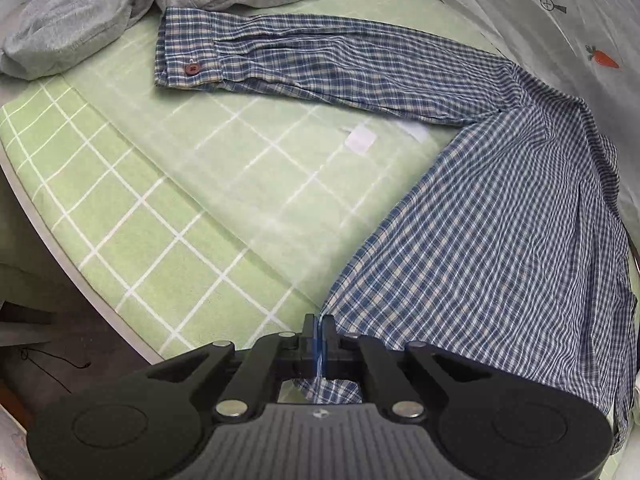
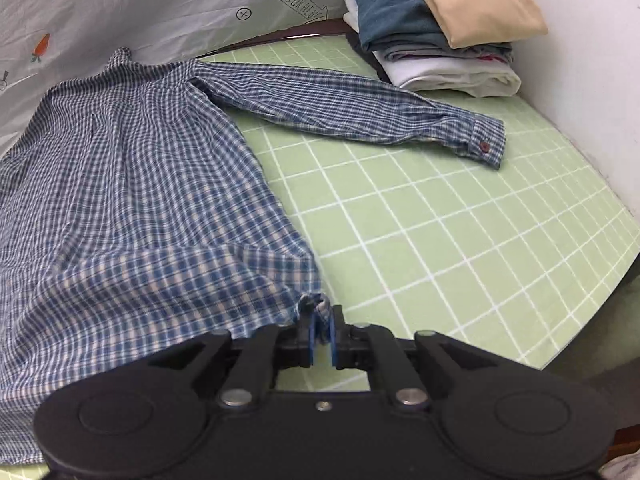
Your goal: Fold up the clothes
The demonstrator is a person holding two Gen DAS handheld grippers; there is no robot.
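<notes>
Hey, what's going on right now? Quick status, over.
Left tool shut on shirt hem corner. Right tool shut on opposite corner. Sleeves spread flat. Grey garment and folded pile lie off to the sides.

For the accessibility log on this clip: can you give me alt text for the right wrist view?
The right gripper is shut on a bottom corner of a blue plaid shirt spread on a green grid-patterned bed sheet, one sleeve stretched out toward a stack of folded clothes by the white wall.
</notes>
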